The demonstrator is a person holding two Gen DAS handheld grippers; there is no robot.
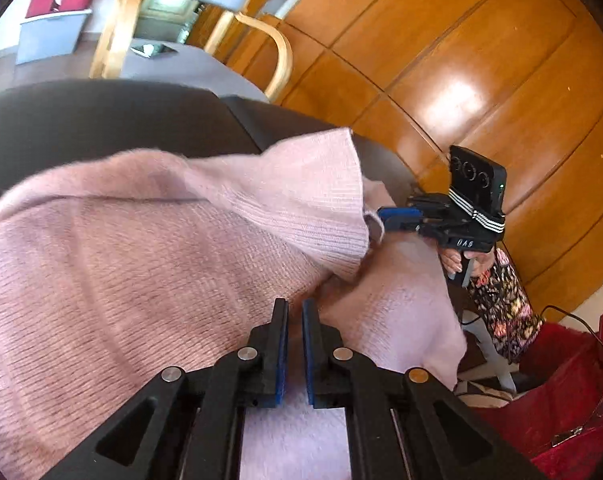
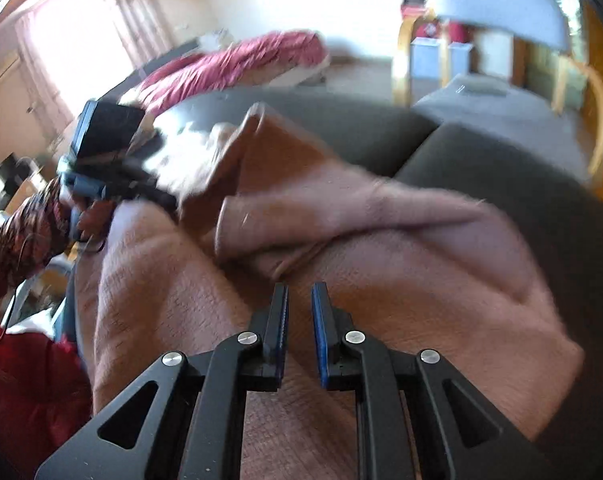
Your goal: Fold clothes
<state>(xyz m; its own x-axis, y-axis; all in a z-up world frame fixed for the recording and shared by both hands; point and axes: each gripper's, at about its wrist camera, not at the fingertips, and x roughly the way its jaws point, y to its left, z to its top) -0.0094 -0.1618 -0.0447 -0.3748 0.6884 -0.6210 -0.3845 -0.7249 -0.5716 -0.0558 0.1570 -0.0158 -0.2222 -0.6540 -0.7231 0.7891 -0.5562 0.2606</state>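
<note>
Pink ribbed knit, a sweater (image 1: 149, 264), is lying spread across the dark grey sofa (image 1: 81, 120), one sleeve (image 1: 301, 196) draped across its body. The left tool (image 1: 295, 320) is hovering over the sweater near that sleeve with its blue-padded fingers nearly together, a narrow gap showing and no cloth visibly between them (so I judge it released, not gripping). The right tool (image 2: 299, 304) is hanging over the sweater body on the sleeve's other side, its fingers likewise slightly apart and empty in its own view; the left view is showing its tip at the sleeve's cuff edge, and whether it is pinching wool there I cannot tell. The sleeve lying across the body suits a fold being tidied, though the blur leaves the stage unsettled.
</note>
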